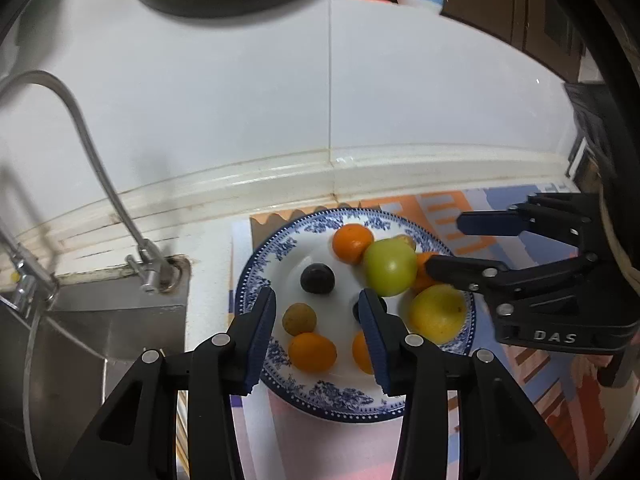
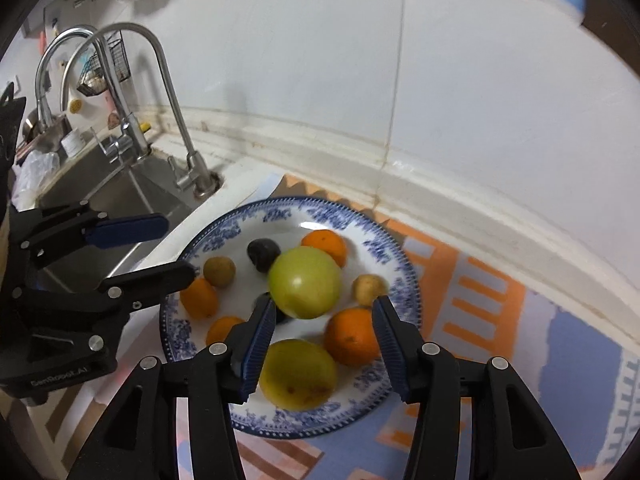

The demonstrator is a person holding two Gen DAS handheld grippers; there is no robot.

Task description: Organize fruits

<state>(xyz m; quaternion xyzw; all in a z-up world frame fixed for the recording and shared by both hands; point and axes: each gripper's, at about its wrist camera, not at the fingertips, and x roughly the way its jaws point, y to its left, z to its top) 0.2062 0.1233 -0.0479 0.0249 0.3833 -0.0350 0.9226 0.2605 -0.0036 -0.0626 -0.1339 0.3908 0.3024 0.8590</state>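
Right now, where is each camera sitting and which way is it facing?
Left wrist: rides the left gripper, looking forward and down onto the blue-patterned plate of fruit; its own two open fingers show, plus the right gripper entering from the right, and the sink at left.
Right wrist: rides the right gripper, looking down on the same plate from the opposite side; its own open fingers show, plus the left gripper from the left.
Shared: plate, green apple, dark plum, faucet, patterned mat.

Steel sink (image 2: 120,196) with two faucets (image 2: 168,92); patterned mat (image 2: 540,320); white tiled wall (image 1: 360,100).
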